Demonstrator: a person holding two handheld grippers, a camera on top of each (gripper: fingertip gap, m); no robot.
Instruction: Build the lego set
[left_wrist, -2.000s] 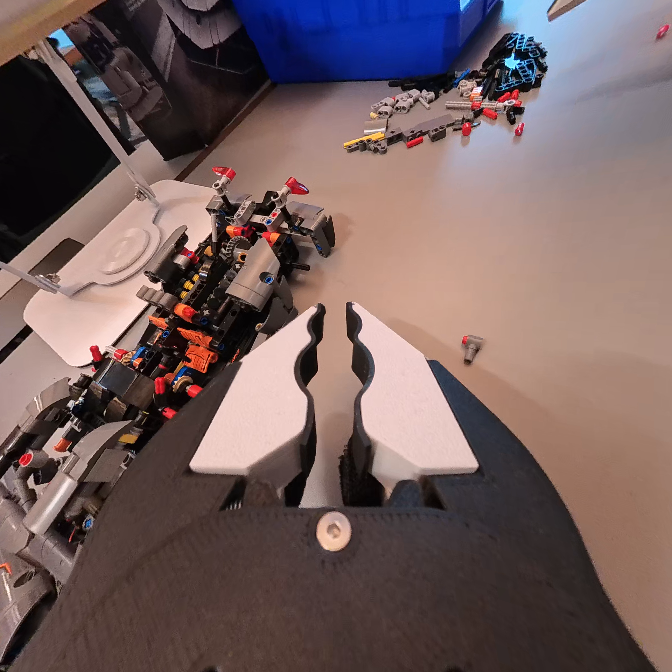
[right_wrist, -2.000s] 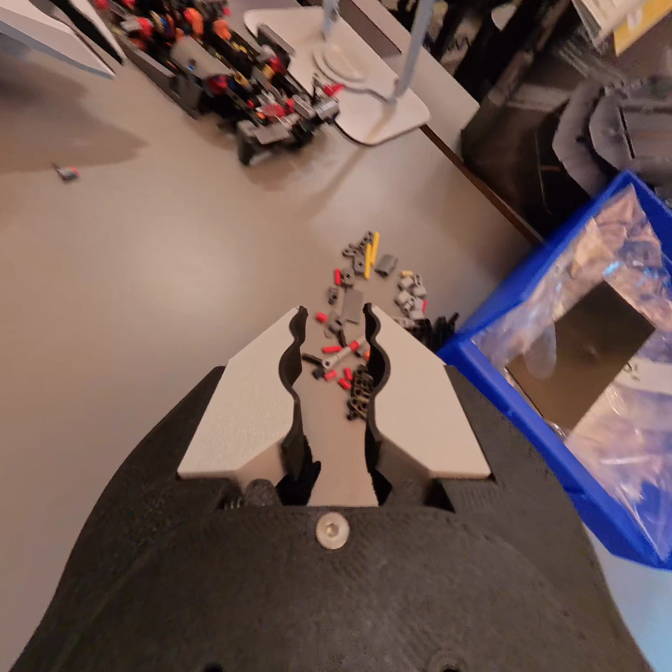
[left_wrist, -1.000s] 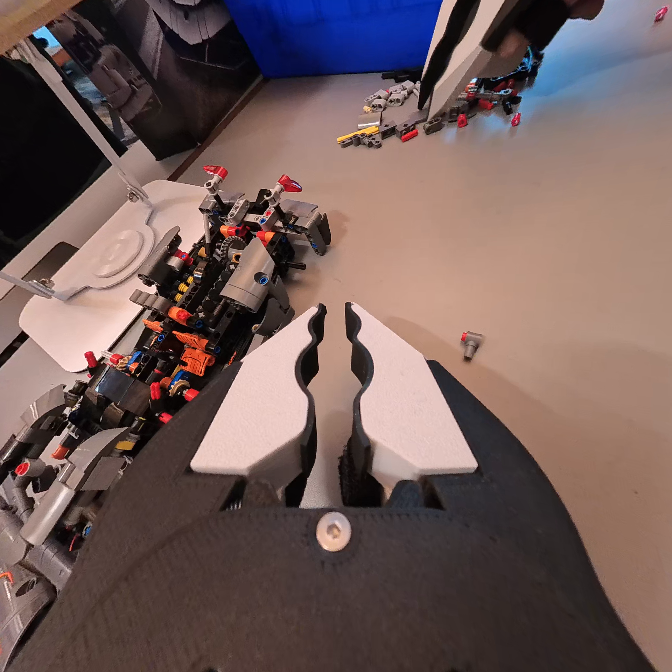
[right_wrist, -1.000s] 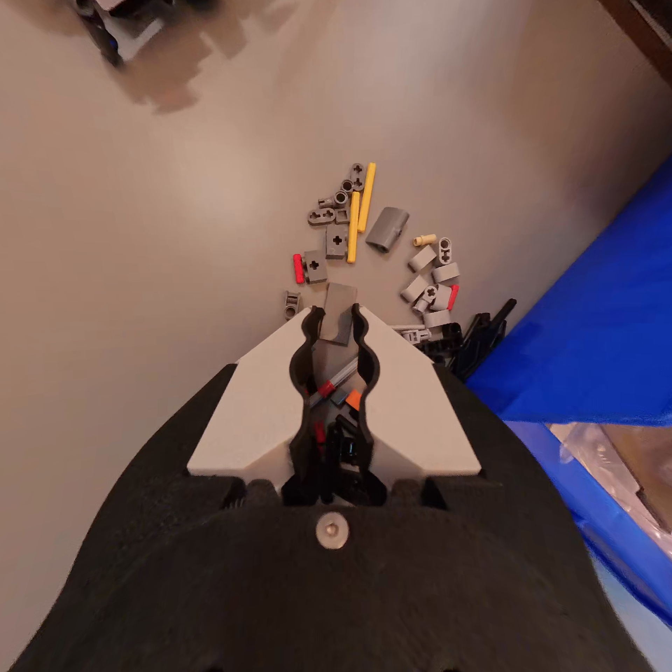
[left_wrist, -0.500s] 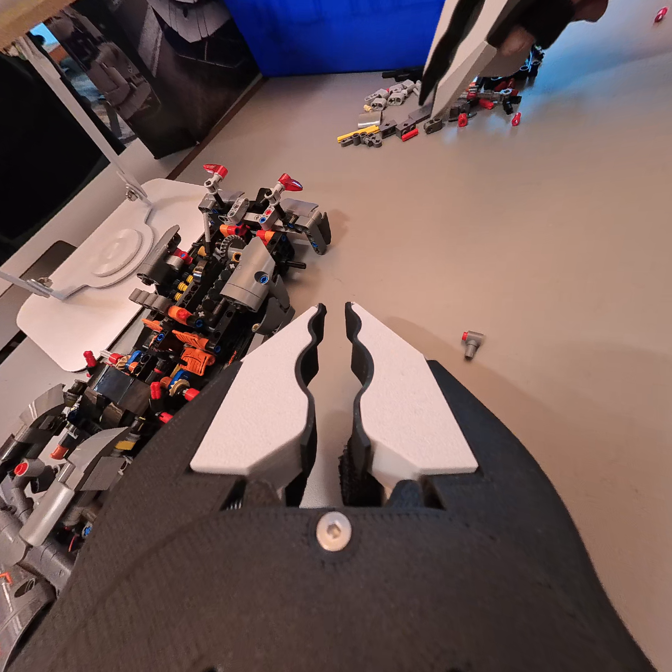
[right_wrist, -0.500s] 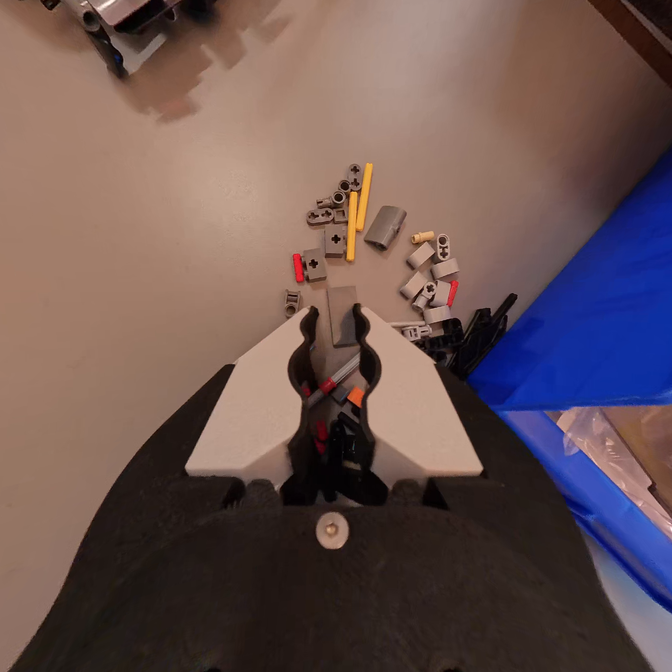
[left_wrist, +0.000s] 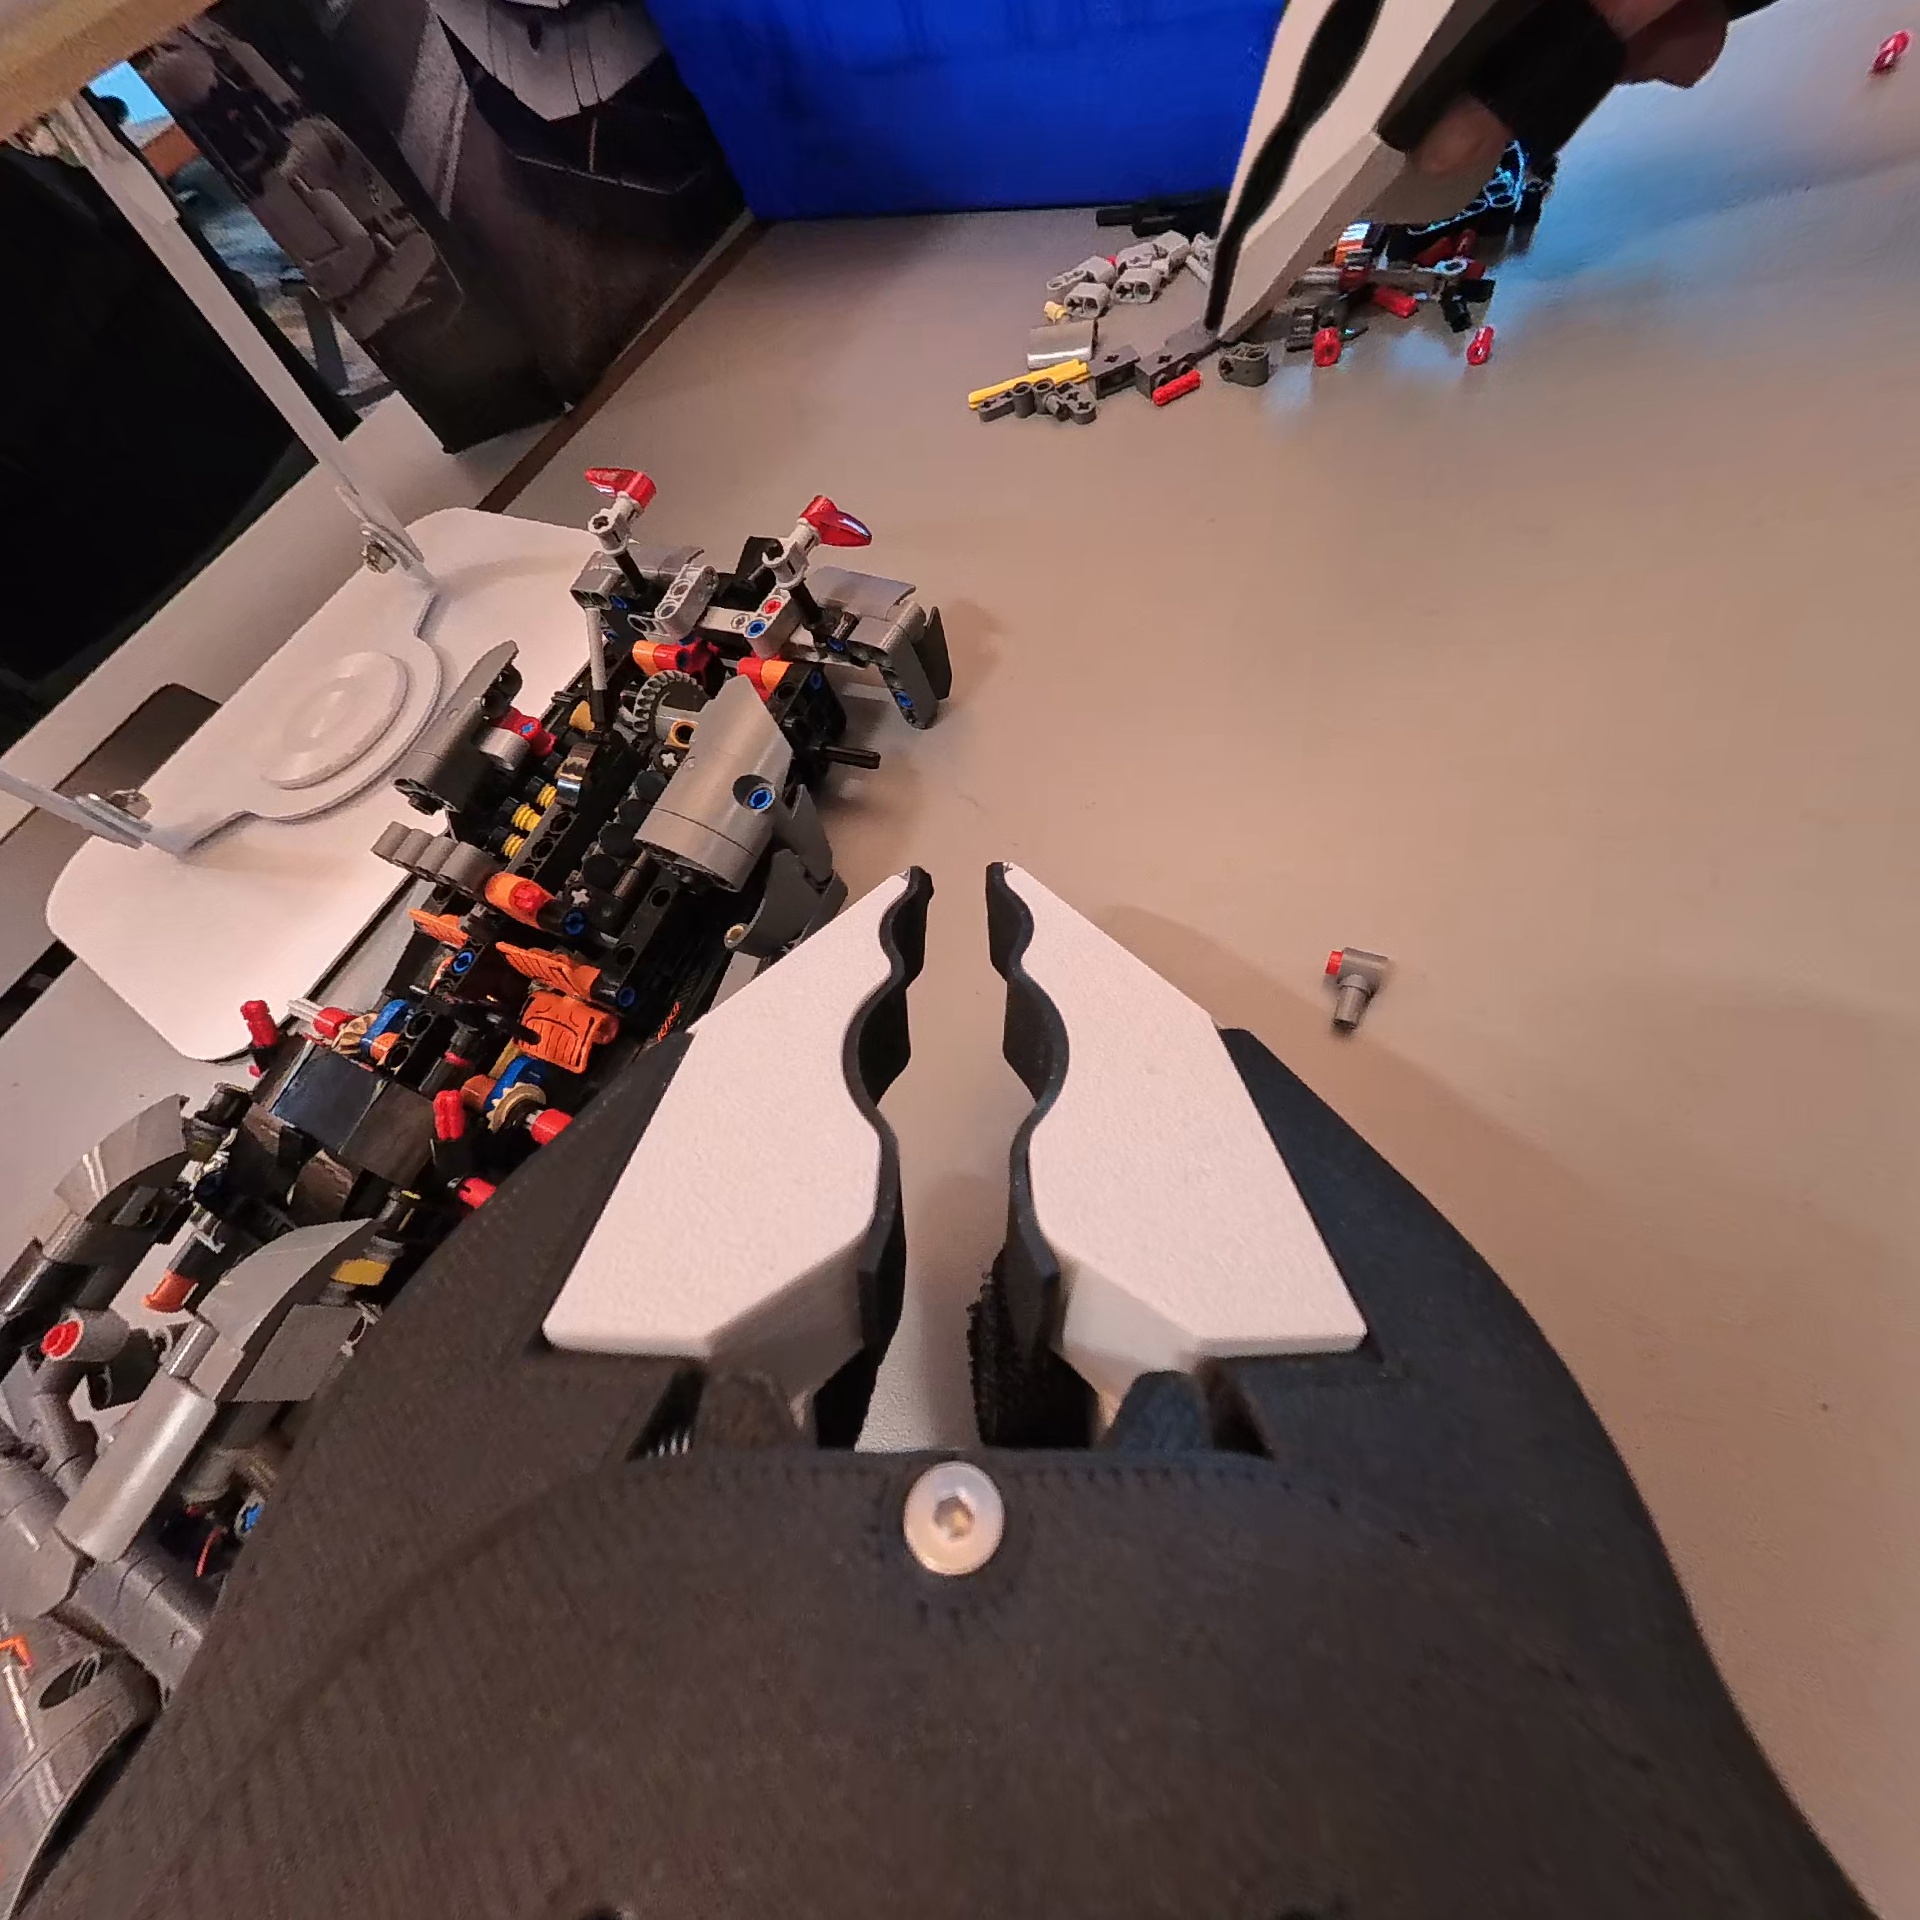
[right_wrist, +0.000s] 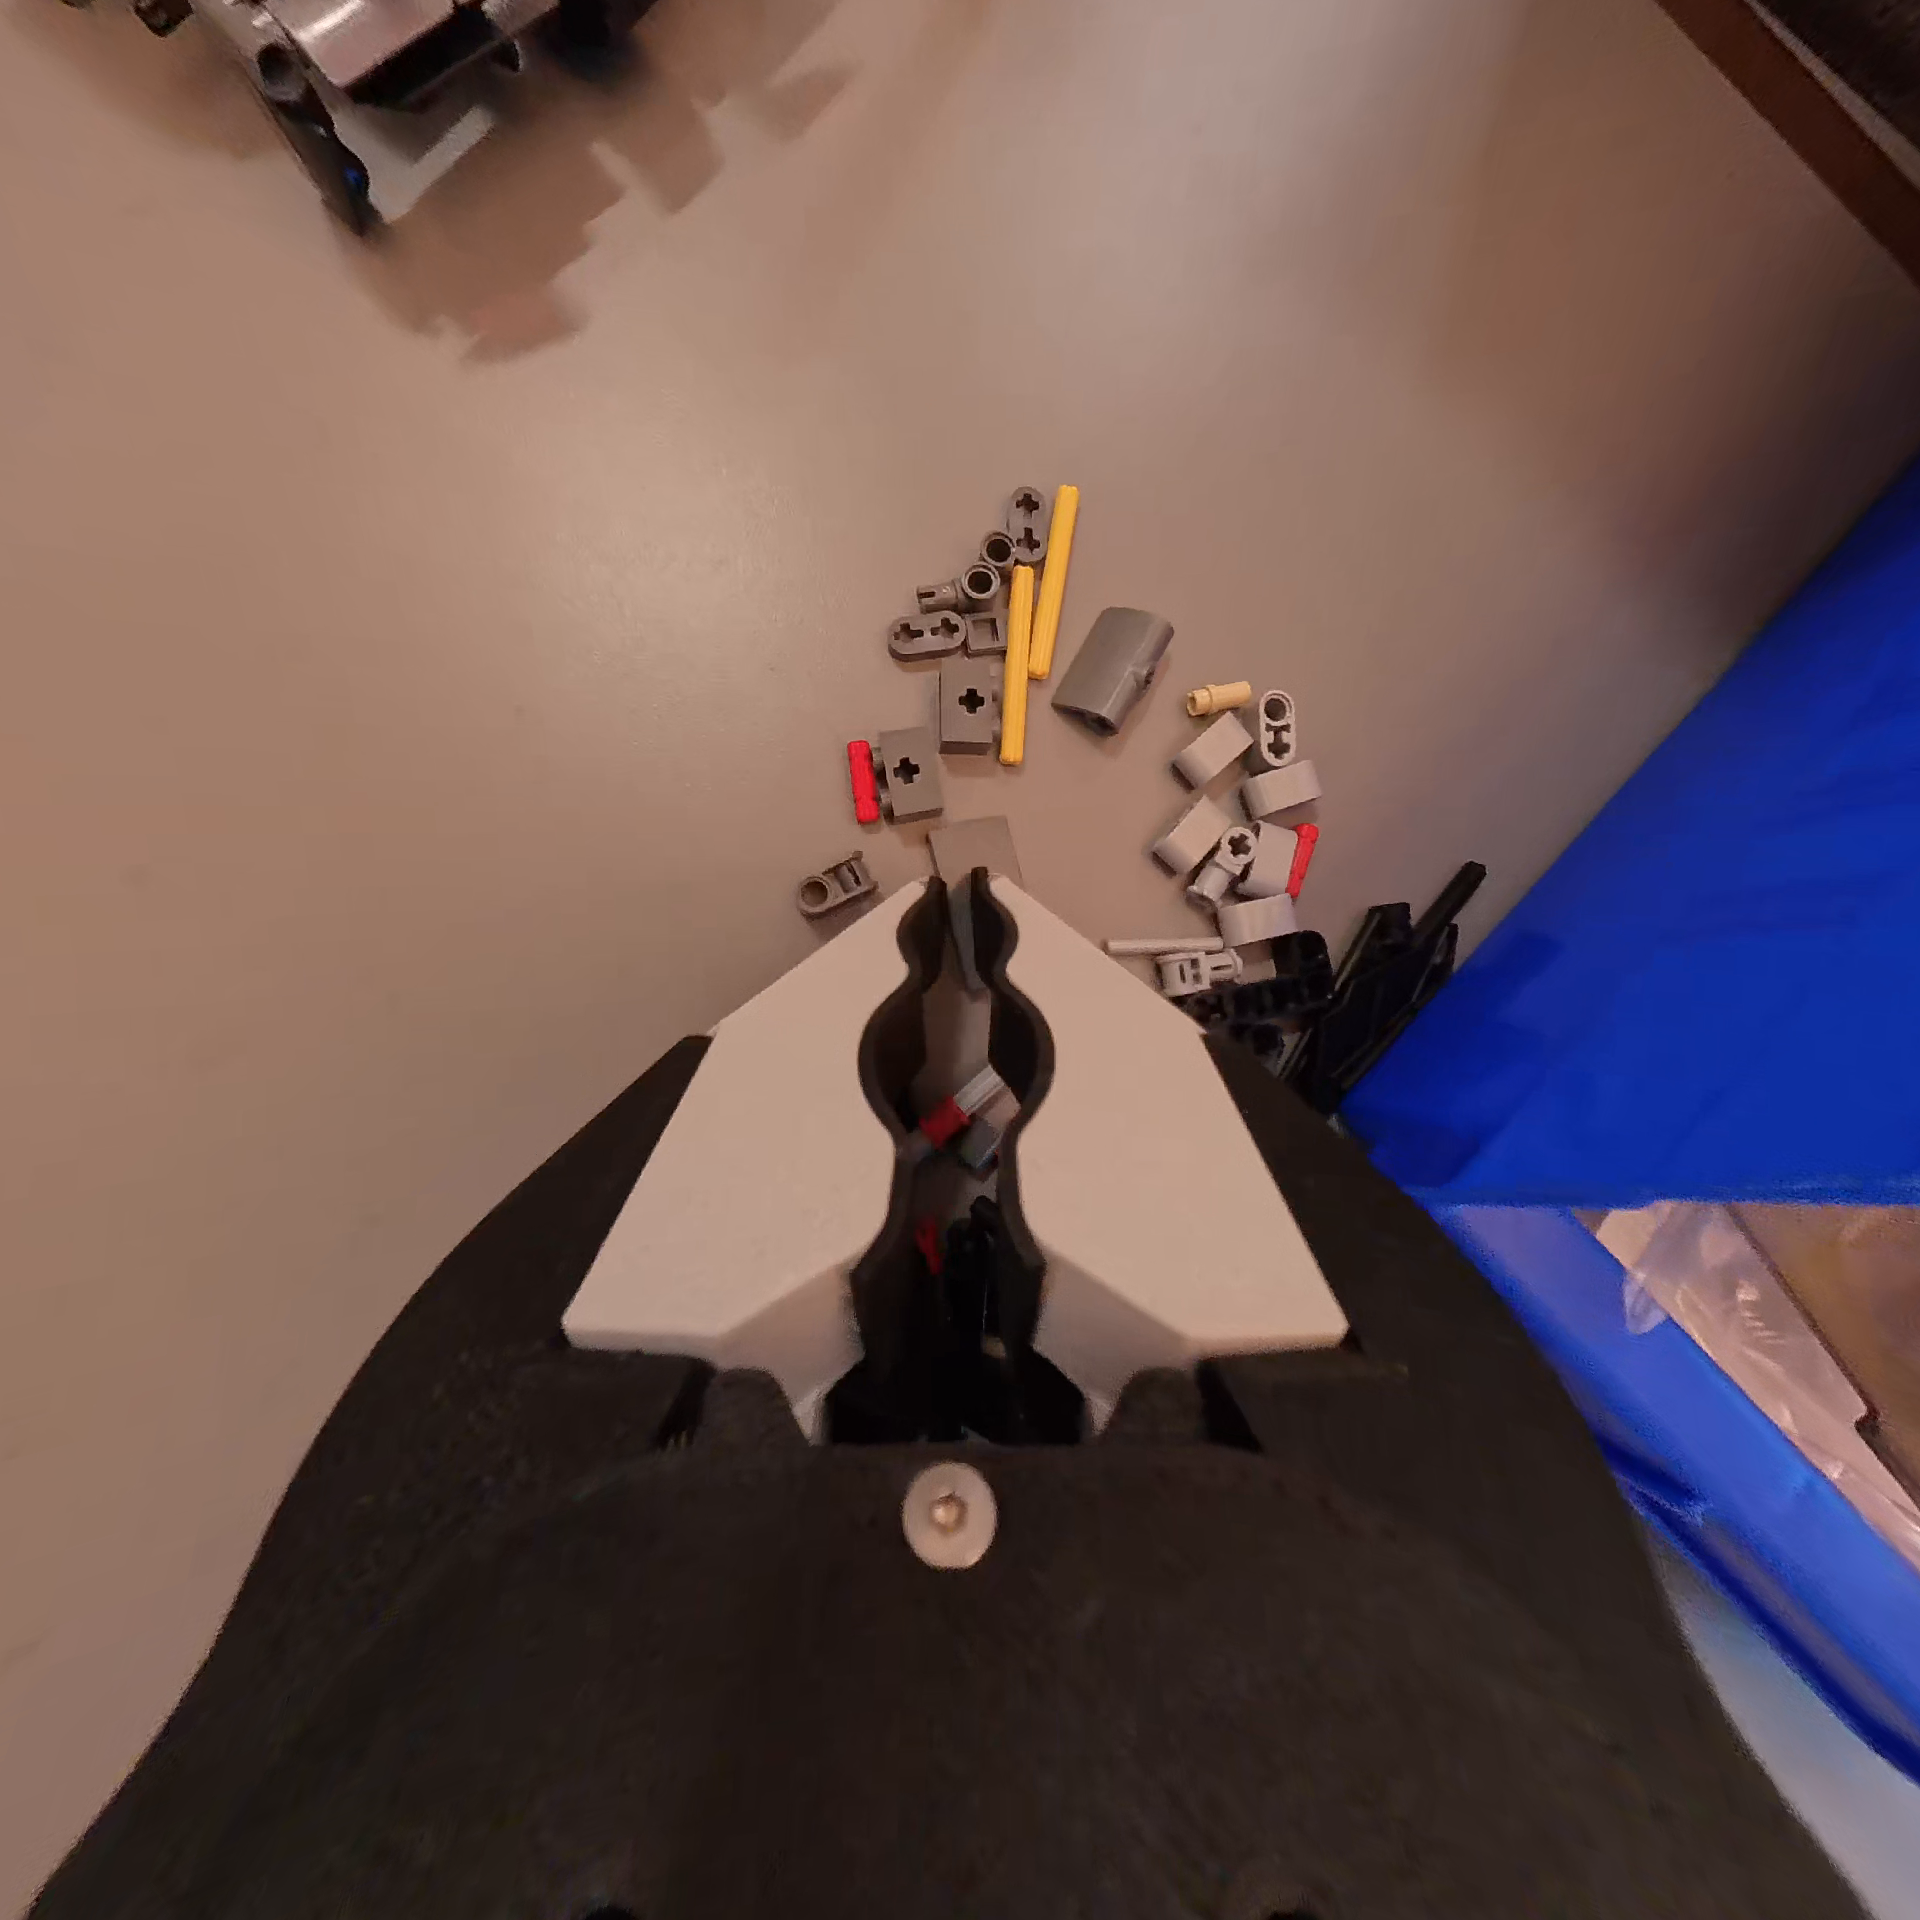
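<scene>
The left gripper (left_wrist: 954, 883) hung over bare bench (left_wrist: 1455, 727) with its jaws a narrow gap apart and nothing between them. Just to its left lay the half-built model (left_wrist: 582, 883), a long dark chassis with grey panels, orange and red pins and two red-tipped levers at its far end. Part of it rested on a white plate (left_wrist: 239, 831) that carried thin metal struts. A lone grey-and-red pin (left_wrist: 1354, 977) sat on the bench to the right of the jaws, apart from everything else.

Farther off, the right gripper (right_wrist: 958, 885) pointed down into the loose parts pile (right_wrist: 1091, 727). Its jaws were drawn nearly together at the tips, pinching a flat grey tile (right_wrist: 971, 862) that stood on edge between them, its far end sticking out beyond the tips. Whether the tile still touched the bench could not be told. Around it lay two yellow axles (right_wrist: 1039, 623), grey connector blocks, a curved grey panel (right_wrist: 1112, 675), short light-grey sleeves, red pins and a heap of black beams. That heap lay against a blue bin (right_wrist: 1662, 935) at the right. One corner of the model showed, blurred, at the upper left of the right wrist view.
</scene>
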